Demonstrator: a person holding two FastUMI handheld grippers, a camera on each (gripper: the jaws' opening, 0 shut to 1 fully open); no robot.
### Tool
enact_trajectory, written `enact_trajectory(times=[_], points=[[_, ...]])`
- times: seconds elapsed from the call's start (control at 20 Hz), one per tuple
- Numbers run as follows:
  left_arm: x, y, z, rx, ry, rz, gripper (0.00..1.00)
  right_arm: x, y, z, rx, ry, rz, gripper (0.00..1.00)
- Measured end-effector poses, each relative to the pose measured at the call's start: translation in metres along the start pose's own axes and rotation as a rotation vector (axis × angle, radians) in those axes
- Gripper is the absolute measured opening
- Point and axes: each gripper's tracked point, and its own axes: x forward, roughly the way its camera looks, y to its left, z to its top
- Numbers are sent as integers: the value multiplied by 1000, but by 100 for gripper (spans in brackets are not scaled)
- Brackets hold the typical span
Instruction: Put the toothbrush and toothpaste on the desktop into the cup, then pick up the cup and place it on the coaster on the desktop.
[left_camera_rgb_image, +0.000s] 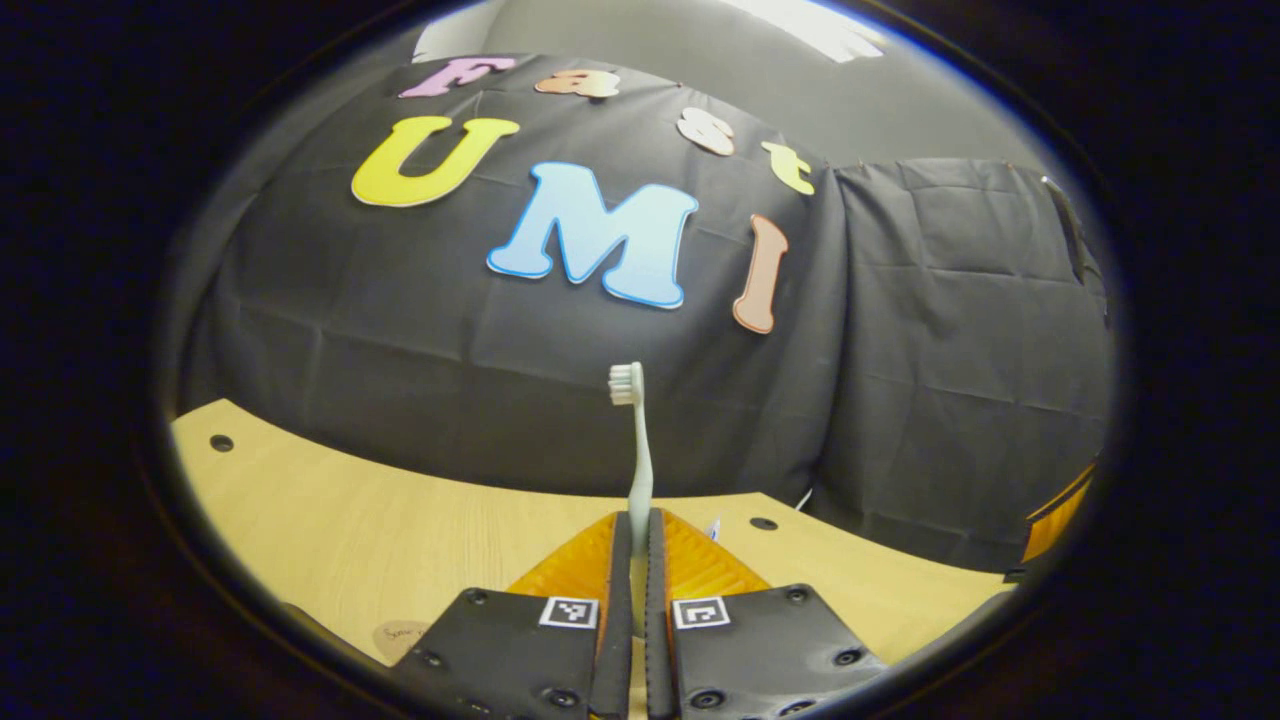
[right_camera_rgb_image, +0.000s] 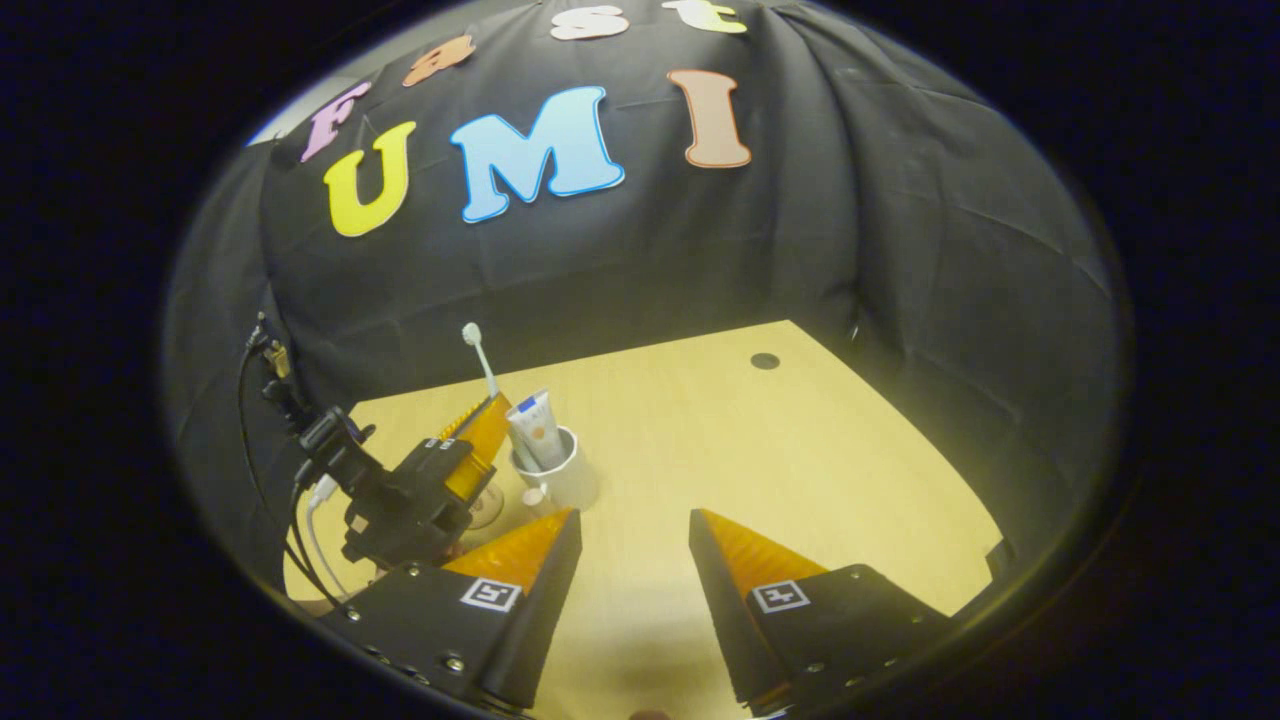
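Nearest in the right gripper view, the right gripper is spread wide and holds nothing, waiting low over the tabletop. A bit farther, the white cup stands on the tabletop with the toothpaste already leaning inside it. Just beside the cup, the left gripper is pinching the toothbrush by its handle, brush end up. It looks held high like that so it can drop into the cup next. I cannot make out the coaster for sure.

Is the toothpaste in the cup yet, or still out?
In. The toothpaste stands upright inside the white cup, its top above the rim.
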Motion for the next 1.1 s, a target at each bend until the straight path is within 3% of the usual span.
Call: enact_trajectory(times=[0.1,0.15,0.2,0.25,0.35,0.4,0.55,0.8,0.95,1.1], points=[[-7,-4,4,21,-3,-6,11,-1,-1,1,-12,-5,1,69],[-7,-9,2,23,-6,-23,20,0,-1,0,-18,-5,0,69],[-9,-7,4,29,-10,-17,23,-1,-2,0,-20,-4,3,69],[-12,-11,7,32,-10,-31,38,-1,-2,-1,-22,-5,5,69],[-16,-13,12,43,-15,-26,46,-2,-2,-1,-28,-6,9,69],[-19,-14,15,48,-21,-25,38,-1,-2,-1,-31,-9,10,69],[-27,-16,26,65,-23,-19,83,0,0,1,-48,-19,26,69],[-49,-14,39,90,10,27,81,4,5,-2,-71,-12,42,69],[-68,-16,55,105,7,59,85,8,12,-4,-87,-5,72,96],[-84,-22,70,111,3,78,85,11,20,-1,-109,-10,91,96]])
